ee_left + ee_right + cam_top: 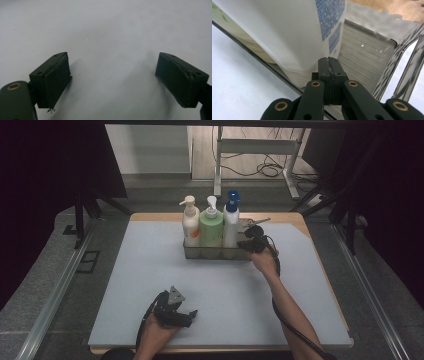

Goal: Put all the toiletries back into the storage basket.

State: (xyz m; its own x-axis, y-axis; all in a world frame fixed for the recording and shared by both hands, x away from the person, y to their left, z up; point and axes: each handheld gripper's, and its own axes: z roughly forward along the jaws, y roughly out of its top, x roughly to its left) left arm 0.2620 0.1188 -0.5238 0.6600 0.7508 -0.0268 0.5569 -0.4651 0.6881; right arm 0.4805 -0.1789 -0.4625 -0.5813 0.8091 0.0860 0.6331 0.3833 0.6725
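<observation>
Three pump bottles stand in a row in a shallow metal tray (217,254) at the back middle of the mat: a cream one (190,222), a green one (211,227) and a white one with a blue pump (231,222). My right gripper (246,245) is at the tray's front right corner, beside the white bottle (287,32). Its jaws are pressed together (329,62) just over the tray's wall, above the ribbed tray floor (364,57). Whether they pinch the wall I cannot tell. My left gripper (191,314) rests low near the front edge, open (112,80), with bare mat between its jaws.
A pale blue mat (150,270) covers the wooden table. The tray's right end has bare floor. A small metal object (258,221) lies just behind the tray. Beyond the table stand a white frame (252,150) and loose cables (270,169) on the floor.
</observation>
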